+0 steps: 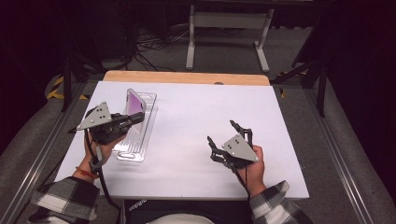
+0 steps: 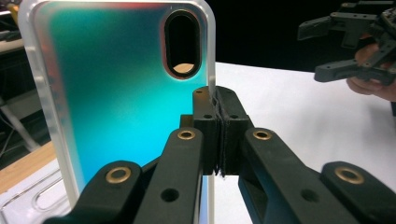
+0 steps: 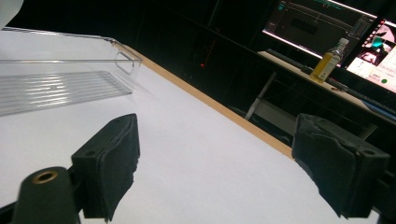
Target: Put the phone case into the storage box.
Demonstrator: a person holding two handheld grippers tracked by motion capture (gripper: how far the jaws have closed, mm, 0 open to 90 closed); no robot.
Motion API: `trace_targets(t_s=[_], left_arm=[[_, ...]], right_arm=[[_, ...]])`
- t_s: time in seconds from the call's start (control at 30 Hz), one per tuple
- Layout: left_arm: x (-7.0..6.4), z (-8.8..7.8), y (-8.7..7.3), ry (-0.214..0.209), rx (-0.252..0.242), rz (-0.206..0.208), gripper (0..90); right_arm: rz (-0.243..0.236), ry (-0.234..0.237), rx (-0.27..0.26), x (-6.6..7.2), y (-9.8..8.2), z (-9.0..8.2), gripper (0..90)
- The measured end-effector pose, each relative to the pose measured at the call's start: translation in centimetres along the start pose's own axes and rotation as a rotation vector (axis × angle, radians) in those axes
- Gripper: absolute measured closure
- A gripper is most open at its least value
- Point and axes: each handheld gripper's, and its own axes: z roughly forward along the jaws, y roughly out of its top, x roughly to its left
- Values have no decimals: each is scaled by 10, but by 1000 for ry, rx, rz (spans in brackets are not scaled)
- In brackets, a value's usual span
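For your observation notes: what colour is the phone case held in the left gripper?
Teal-blue, with clear edges, on the phone case; the left gripper view shows it best.

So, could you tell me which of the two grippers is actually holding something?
The left gripper: its jaws are shut on the edge of the phone case, held upright over the clear tray. The right gripper hangs open with nothing between its jaws.

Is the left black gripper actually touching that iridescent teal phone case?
Touching. In the left gripper view, the left gripper has its jaws pressed shut on the edge of the phone case, holding it upright.
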Motion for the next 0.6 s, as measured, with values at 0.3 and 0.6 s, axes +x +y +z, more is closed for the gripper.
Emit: trace_targets(t_s=[0.3, 0.6], left_arm=[[15, 6, -4, 58, -1, -31, 885], [43, 16, -12, 108, -7, -88, 884]], right_arm=[[-4, 5, 6, 2, -1, 2, 157], [-12, 15, 24, 4, -2, 5, 160]])
